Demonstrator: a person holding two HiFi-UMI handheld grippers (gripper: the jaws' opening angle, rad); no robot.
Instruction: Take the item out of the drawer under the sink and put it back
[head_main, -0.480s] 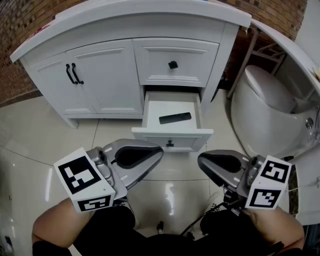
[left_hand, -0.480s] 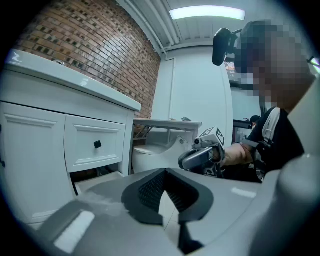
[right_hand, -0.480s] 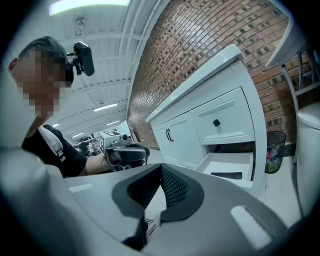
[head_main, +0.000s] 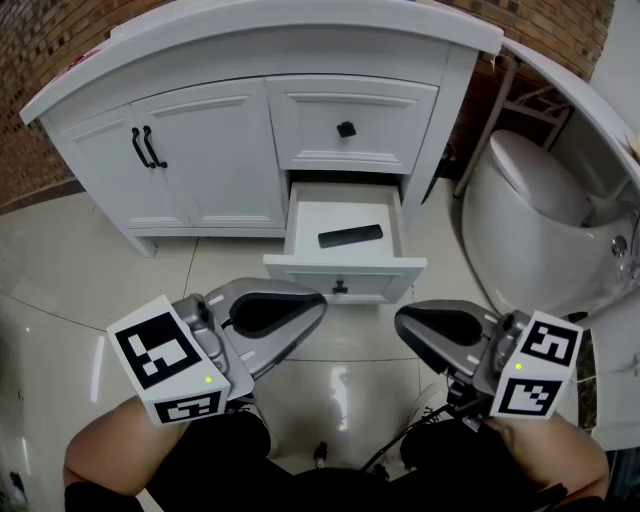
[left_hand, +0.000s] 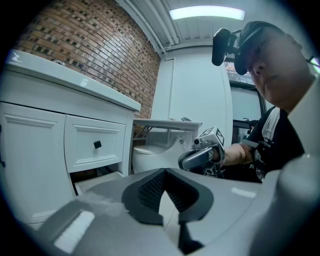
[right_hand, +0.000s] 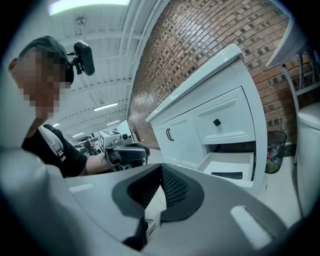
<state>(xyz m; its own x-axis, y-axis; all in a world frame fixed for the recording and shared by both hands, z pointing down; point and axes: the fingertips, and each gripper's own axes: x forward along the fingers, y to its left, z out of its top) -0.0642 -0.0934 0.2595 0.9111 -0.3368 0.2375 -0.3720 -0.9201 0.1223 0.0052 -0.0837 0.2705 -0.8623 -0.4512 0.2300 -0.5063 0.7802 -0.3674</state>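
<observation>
Closest in: left gripper (head_main: 318, 300) and right gripper (head_main: 400, 322), side by side over the glossy tile floor (head_main: 330, 385), tips aimed at the vanity. Both with jaws pressed together and nothing between the pads, same story in each gripper view. Not touching anything, and short of the drawer.

Just past the tips: bottom drawer (head_main: 345, 268) of the white vanity (head_main: 250, 50), pulled out wide. Inside, a slim black item (head_main: 350, 236), looks like a remote, lying flat on the drawer bottom, angled a bit, right of the middle. Sitting loose, clear of both grippers.

Above that: a closed upper drawer (head_main: 350, 105) with a black knob (head_main: 346, 129). To the left, double doors (head_main: 200, 170) with black handles (head_main: 146, 147). Off to the right, a white toilet (head_main: 535, 190). Brick wall (head_main: 40, 50) behind it all.
</observation>
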